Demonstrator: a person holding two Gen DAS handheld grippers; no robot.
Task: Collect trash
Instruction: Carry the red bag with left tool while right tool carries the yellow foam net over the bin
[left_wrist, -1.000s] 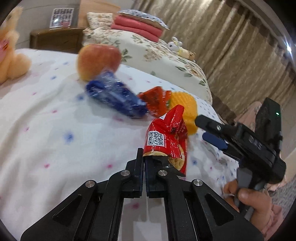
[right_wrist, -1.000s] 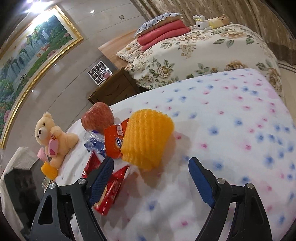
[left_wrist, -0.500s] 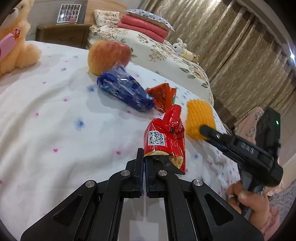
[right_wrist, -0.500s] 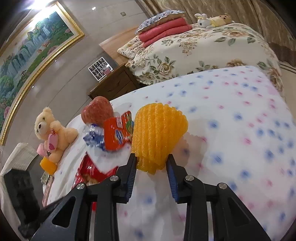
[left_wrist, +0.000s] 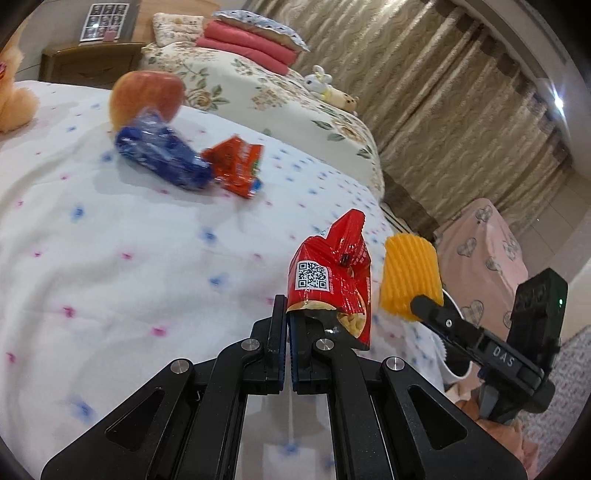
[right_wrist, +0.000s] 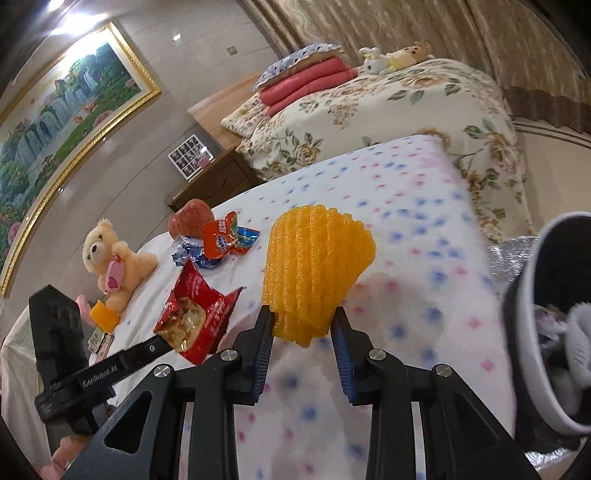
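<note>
Ribbed yellow foam sleeve (right_wrist: 314, 269), crinkled red wrapper (left_wrist: 330, 273)

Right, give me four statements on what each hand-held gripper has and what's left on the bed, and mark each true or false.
1. The left hand-held gripper pinches a red snack wrapper. True.
2. The right hand-held gripper is empty. False: it clamps the yellow foam net.
3. An apple lies on the bed. True.
4. The blue wrapper is already in the bin. False: it lies on the bed beside the apple.
</note>
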